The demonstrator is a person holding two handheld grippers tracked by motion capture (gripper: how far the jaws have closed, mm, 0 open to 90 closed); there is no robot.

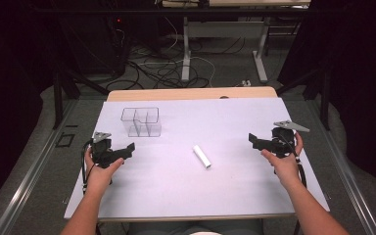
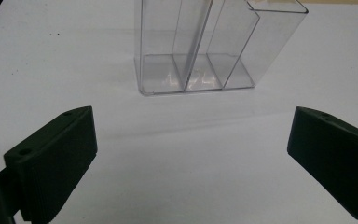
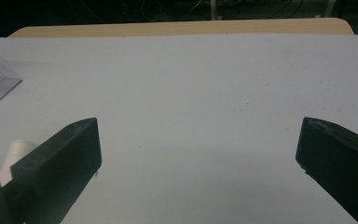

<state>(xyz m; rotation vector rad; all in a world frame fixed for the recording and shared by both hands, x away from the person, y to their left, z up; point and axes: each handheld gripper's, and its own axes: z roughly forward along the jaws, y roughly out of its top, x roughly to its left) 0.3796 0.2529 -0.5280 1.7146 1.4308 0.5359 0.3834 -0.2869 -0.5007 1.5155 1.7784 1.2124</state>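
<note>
Both grippers are empty and wait at the two sides of the white sheet. Your left gripper has its jaws spread wide, and so has your right gripper; nothing is between them. The white tube lies flat in the middle of the sheet, well apart from both grippers, a little nearer to your right one. The clear divided box stands upright beyond your left gripper, and it faces the left gripper view directly. I judge that the work is at its very start: the reach is not yet done. Next you probably bring your right gripper to the tube, turn the jaws across its narrow width, and then close.
</note>
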